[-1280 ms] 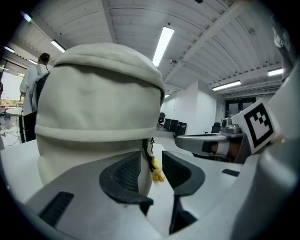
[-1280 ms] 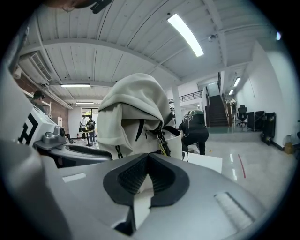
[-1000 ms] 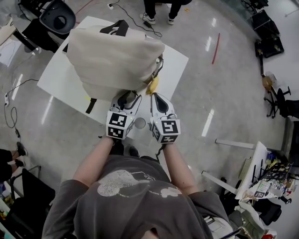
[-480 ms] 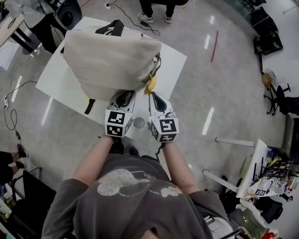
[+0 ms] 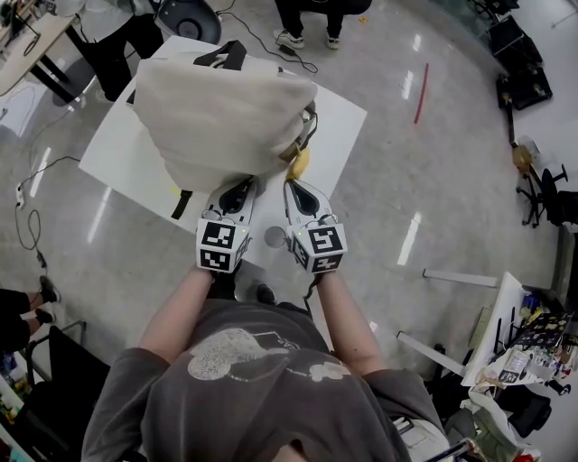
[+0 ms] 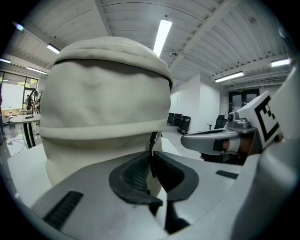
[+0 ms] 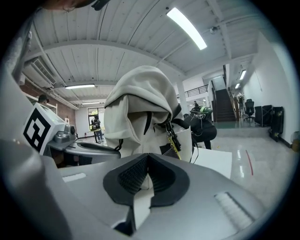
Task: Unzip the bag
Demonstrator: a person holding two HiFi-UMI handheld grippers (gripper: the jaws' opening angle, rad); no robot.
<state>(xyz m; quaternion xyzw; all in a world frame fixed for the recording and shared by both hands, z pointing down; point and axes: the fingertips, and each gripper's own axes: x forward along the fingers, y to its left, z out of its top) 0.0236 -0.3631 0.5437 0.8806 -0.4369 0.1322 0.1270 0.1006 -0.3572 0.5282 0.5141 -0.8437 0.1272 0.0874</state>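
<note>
A cream backpack (image 5: 221,108) stands on a white table (image 5: 339,117), with a yellow tag (image 5: 297,163) hanging at its near right side. My left gripper (image 5: 246,185) is at the bag's near bottom edge. In the left gripper view its jaws (image 6: 152,161) are closing on a thin black pull strap (image 6: 153,140) that hangs from the bag (image 6: 108,108), and the pads pinch it. My right gripper (image 5: 291,187) is beside it, just below the yellow tag. In the right gripper view its jaws (image 7: 147,161) are shut in front of the bag (image 7: 145,108); whether they pinch fabric is unclear.
The table's near edge runs under both grippers. People's legs (image 5: 307,18) stand beyond the table and a dark chair (image 5: 185,13) is at its far left. Cables (image 5: 27,217) lie on the floor to the left. A cluttered desk (image 5: 515,352) is at the lower right.
My left gripper's jaws have gone from wide open to closed on the black pull strap, and it has edged up to the bag. The right gripper has stayed shut in place.
</note>
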